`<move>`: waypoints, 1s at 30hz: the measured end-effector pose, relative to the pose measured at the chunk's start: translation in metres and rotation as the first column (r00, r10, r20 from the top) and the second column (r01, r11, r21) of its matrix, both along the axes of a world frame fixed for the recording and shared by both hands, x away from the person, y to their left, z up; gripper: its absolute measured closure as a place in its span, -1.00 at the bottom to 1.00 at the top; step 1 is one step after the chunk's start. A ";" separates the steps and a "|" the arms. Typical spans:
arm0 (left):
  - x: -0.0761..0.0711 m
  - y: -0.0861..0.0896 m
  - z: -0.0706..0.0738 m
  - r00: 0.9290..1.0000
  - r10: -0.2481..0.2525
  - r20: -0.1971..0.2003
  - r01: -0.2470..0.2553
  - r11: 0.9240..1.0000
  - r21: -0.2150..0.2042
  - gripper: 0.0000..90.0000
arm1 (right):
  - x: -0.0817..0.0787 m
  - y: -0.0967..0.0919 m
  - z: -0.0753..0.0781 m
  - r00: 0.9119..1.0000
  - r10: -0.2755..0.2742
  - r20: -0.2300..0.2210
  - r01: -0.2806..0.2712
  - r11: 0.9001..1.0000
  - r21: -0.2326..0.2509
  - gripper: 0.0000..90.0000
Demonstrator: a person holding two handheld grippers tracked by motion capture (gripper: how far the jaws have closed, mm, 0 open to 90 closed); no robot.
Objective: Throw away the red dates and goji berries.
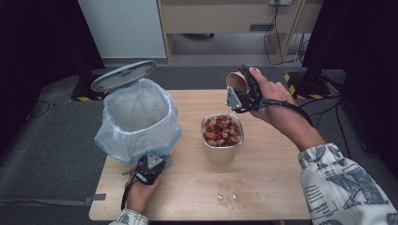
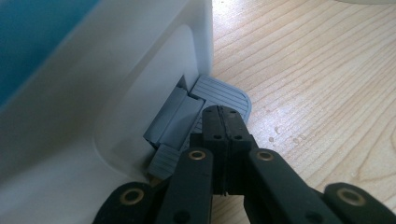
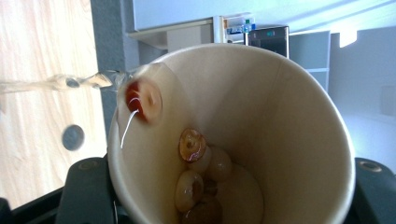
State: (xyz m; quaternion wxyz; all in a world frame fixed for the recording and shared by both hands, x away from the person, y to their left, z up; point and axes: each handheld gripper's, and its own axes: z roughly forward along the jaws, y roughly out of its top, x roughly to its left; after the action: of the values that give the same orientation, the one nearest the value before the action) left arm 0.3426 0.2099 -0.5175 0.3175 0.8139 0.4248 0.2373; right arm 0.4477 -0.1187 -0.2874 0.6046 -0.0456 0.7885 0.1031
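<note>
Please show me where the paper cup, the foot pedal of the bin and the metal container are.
paper cup point(image 3: 261, 121), right gripper view, inner wall.
foot pedal point(image 2: 224, 93), left gripper view, ribbed top.
metal container point(image 1: 220, 152), high view, front wall.

The paper cup point(image 3: 243, 140) hides the right gripper's point(image 3: 224, 196) black jaws.

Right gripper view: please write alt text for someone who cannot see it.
A tan paper cup, tipped sideways between the right gripper's black jaws, holds a few pale and reddish round pieces, with one red-rimmed piece at its rim. Beyond the cup are the wooden table and a blurred room.
</note>
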 end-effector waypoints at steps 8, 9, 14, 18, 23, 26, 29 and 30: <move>0.000 0.000 0.000 1.000 0.000 0.000 0.000 1.000 0.000 0.99 | -0.004 0.002 -0.001 0.999 0.001 0.054 0.003 0.996 -0.084 -0.26; 0.000 0.000 0.000 1.000 0.000 0.000 0.000 1.000 -0.001 0.98 | -0.004 0.003 -0.002 0.998 0.001 0.056 0.005 0.996 -0.091 -0.27; 0.000 0.000 0.000 1.000 0.000 0.000 0.000 1.000 -0.001 0.98 | -0.005 0.004 -0.003 0.997 0.006 0.078 0.004 0.992 -0.128 -0.27; 0.000 0.000 0.000 1.000 0.000 -0.001 0.000 1.000 -0.001 0.98 | -0.006 0.006 -0.004 0.996 0.012 0.093 0.003 0.987 -0.163 -0.27; 0.000 0.000 0.000 1.000 0.000 0.000 0.000 1.000 -0.001 0.98 | -0.005 0.006 -0.005 0.995 0.013 0.096 0.004 0.986 -0.169 -0.27; 0.000 0.000 0.000 1.000 0.000 0.000 0.000 1.000 -0.001 0.98 | -0.005 0.007 -0.005 0.995 0.017 0.101 0.001 0.984 -0.178 -0.27; 0.000 0.000 0.000 1.000 0.000 0.000 0.000 1.000 -0.001 0.98 | -0.005 0.007 -0.005 0.994 0.017 0.112 0.004 0.982 -0.189 -0.27; 0.000 0.000 0.000 1.000 0.000 0.000 0.000 1.000 0.000 0.98 | -0.005 0.007 -0.004 0.993 0.020 0.114 0.002 0.981 -0.192 -0.27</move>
State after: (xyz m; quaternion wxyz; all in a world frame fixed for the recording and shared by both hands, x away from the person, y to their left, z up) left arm 0.3426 0.2099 -0.5175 0.3176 0.8138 0.4249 0.2372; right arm 0.4423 -0.1118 -0.2918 0.6414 -0.1131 0.7583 0.0268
